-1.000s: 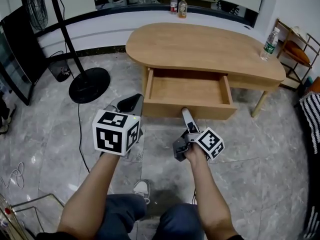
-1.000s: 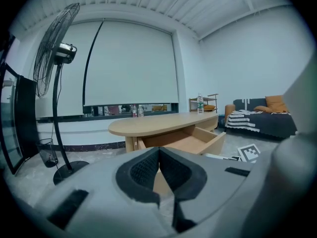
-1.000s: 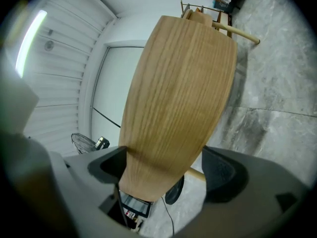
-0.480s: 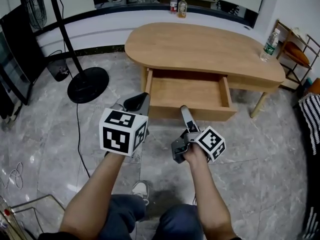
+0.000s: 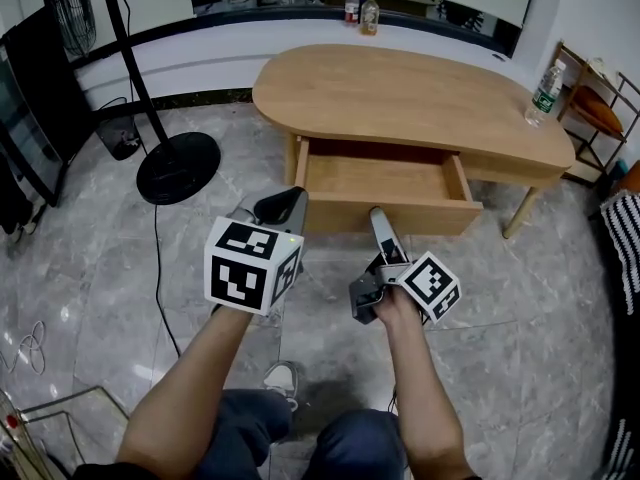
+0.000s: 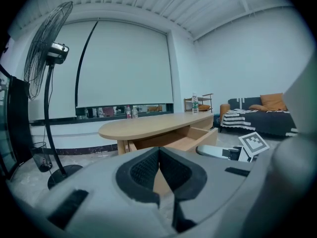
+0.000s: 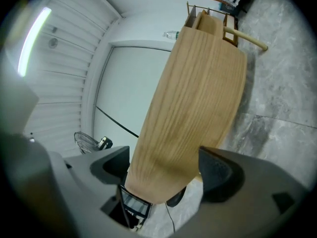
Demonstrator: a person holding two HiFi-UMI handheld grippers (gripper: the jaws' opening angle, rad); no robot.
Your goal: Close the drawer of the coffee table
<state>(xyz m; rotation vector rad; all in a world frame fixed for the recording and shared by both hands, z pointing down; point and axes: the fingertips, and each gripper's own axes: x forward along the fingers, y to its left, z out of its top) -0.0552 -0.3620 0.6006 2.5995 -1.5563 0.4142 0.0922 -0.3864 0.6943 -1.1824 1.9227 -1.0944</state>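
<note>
Head view showed a person's two bare forearms reaching toward a light wooden coffee table [image 5: 400, 88] on a grey, marble-patterned floor [image 5: 540, 308]. The table's single drawer [image 5: 385, 180] was pulled well out toward the person.

The right gripper [image 5: 380, 220], rolled onto its side, was held just in front of the drawer's front panel [image 5: 440, 218], near its middle. Right gripper view showed its jaws standing wide apart but closing. The wood-grain panel filled the gap between them, and neither pad pressed on it.

The left gripper [image 5: 282, 204] hung to the left, near the drawer's left corner and apart from it. Left gripper view showed its jaws closed, the pads meeting with nothing between them, and the table and open drawer beyond.

A clear water bottle [image 5: 545, 90] stood upright at the table's far right end. Two more bottles [image 5: 361, 8] stood side by side on the window ledge [image 5: 260, 30] behind. A floor fan's round black base [image 5: 178, 166] sat on the floor left of the table, its pole rising out of frame. A wooden rack [image 5: 590, 108] stood against the wall at right. One shoe [image 5: 284, 375] showed between the person's knees.
</note>
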